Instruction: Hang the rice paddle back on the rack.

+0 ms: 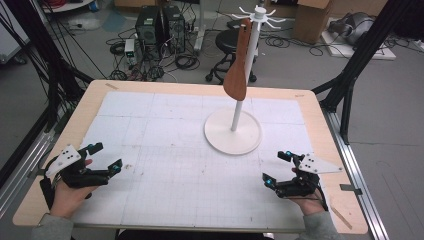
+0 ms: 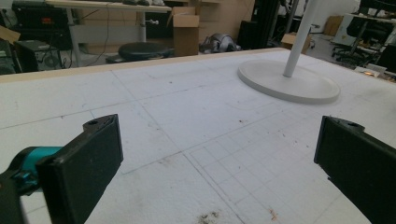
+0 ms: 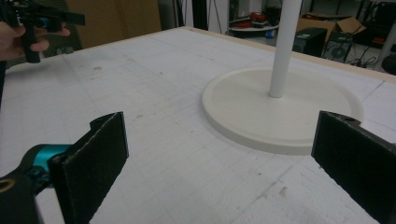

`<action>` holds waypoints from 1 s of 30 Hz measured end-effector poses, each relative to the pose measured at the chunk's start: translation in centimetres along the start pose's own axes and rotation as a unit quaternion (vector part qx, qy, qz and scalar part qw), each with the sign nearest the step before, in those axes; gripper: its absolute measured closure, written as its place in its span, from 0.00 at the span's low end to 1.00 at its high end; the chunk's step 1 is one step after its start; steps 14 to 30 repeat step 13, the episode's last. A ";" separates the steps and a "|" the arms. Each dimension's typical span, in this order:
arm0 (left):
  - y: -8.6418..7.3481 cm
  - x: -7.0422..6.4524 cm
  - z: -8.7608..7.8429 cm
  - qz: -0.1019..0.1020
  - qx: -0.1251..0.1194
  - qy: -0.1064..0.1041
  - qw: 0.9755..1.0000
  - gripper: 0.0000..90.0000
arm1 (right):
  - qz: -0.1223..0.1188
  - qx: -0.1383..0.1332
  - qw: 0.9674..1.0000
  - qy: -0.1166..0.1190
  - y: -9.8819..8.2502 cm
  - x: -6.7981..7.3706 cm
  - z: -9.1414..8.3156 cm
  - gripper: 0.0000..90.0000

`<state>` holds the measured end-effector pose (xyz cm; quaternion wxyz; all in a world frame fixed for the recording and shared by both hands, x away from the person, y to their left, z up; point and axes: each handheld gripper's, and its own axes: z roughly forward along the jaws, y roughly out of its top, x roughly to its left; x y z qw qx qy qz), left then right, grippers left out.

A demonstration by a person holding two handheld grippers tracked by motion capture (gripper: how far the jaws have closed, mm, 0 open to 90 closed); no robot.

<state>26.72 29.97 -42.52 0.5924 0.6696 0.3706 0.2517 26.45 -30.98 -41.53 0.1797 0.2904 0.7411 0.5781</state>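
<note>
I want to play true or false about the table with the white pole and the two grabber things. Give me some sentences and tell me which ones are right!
1. A brown wooden spatula hangs from the white stand. True.
2. The left gripper is squeezing the spatula. False: its jaws are wide open and hold nothing; the spatula hangs far from it.
3. The right gripper has its jaws open. True.
4. The stand has a square base. False: the base is a round disc.
5. The stand is nearer to the right gripper than to the left one. True.
6. The spatula lies flat on the table. False: it hangs in the air from a hook near the top of the pole.
</note>
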 end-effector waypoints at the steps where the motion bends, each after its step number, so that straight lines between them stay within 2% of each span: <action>1: 0.0 -0.1 -0.1 -0.003 -0.001 0.000 1.000 0.02 | 0.001 -0.001 1.000 -0.002 0.0 0.0 -0.1 0.03; 4: 0.1 -0.5 -0.5 -0.009 -0.009 -0.001 1.000 0.02 | 0.002 -0.004 1.000 -0.009 0.0 -0.2 -0.3 0.03; 11: -0.2 -1.3 -1.7 0.002 -0.006 0.007 1.000 0.02 | 0.010 -0.019 0.999 -0.034 -0.1 -0.7 -0.8 0.03; 13: -0.2 -1.1 -1.6 -0.003 -0.008 0.009 1.000 0.02 | 0.011 -0.020 0.999 -0.034 -0.1 -0.7 -0.8 0.03; 30: -0.2 -1.1 -1.6 -0.003 -0.008 0.009 1.000 0.02 | 0.011 -0.020 0.999 -0.034 -0.1 -0.7 -0.8 0.03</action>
